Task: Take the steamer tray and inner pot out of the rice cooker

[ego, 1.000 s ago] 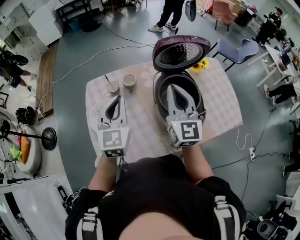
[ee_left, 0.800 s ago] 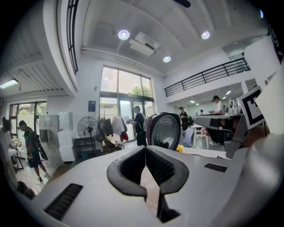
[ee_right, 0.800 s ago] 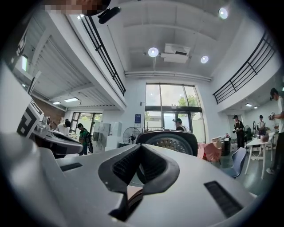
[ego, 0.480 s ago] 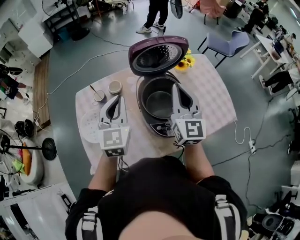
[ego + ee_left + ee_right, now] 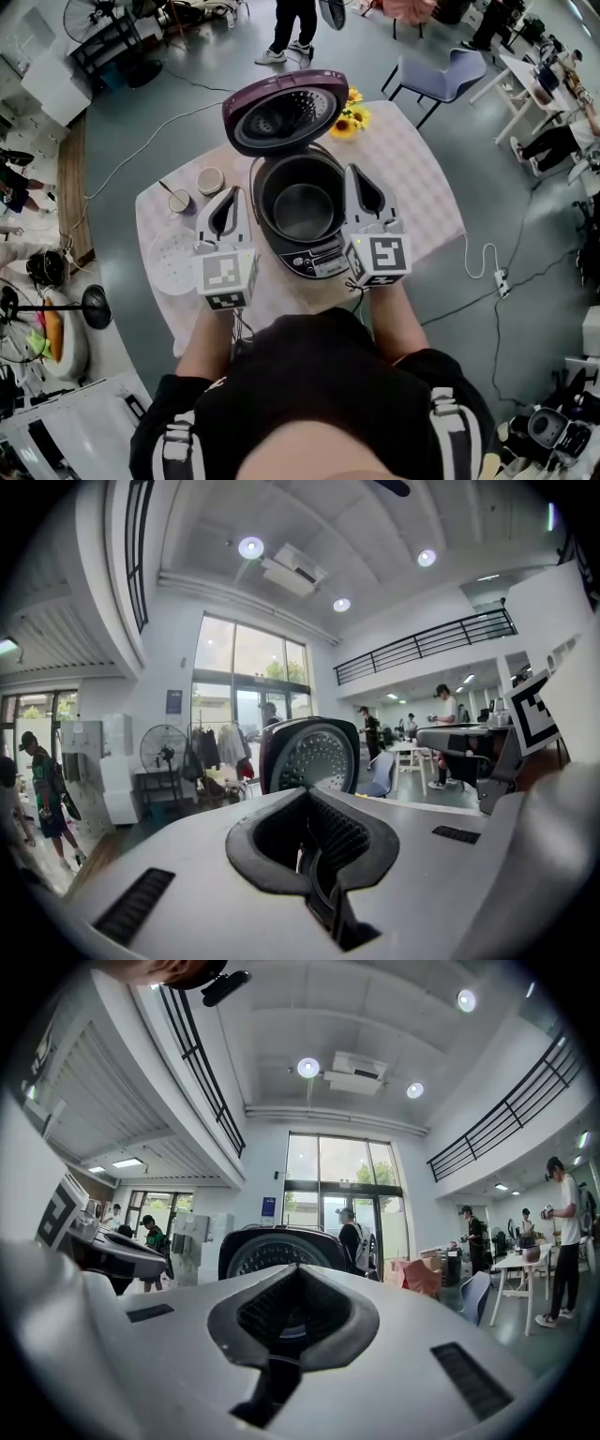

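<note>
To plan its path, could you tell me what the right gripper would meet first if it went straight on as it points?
Most likely the raised lid, which stands right ahead of the right gripper; how far is unclear.

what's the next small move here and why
Probably open the right gripper's fingers: they are shut and empty beside the rice cooker, the inner pot sits inside it, and the steamer tray already lies on the table.

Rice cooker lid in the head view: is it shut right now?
No, the lid stands swung up and back, leaving the rice cooker open at the top.
</note>
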`<action>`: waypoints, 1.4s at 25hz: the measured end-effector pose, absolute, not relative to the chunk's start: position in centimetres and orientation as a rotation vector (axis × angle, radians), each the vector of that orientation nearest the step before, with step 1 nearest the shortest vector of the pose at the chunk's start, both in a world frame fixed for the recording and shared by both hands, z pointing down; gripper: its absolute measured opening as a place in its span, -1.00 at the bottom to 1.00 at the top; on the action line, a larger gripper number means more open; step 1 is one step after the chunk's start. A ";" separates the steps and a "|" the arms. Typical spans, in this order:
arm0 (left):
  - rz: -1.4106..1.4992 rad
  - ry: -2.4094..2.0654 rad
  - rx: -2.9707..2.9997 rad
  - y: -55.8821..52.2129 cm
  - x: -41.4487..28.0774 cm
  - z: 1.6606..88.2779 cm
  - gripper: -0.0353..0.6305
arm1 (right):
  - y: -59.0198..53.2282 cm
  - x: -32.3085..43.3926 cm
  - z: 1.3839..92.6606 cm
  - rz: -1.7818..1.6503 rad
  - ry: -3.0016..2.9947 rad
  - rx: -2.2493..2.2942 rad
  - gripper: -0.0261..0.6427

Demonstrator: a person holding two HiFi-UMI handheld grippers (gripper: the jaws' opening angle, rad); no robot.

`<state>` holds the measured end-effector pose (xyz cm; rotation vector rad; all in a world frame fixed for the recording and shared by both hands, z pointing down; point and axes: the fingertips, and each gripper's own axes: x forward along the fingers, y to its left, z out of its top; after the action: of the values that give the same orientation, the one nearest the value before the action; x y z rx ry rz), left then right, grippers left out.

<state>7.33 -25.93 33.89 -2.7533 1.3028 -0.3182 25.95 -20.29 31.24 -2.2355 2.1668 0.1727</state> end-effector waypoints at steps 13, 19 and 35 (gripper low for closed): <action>-0.322 1.354 -2.772 -26.2 8.6 35.1 -0.87 | -20.7 27.1 33.4 0.123 2.272 -2.147 -0.92; -0.375 1.349 -2.815 -26.1 9.2 36.5 0.07 | -21.1 27.8 33.5 0.043 2.266 -2.082 -0.14; -0.603 1.463 -2.790 -25.7 9.8 40.3 0.15 | -22.4 28.6 38.6 -0.053 2.594 -2.164 -0.05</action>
<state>9.81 -25.72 40.28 -2.7898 1.4627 -0.6030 28.62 -22.39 38.60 -2.1644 2.5943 -0.0530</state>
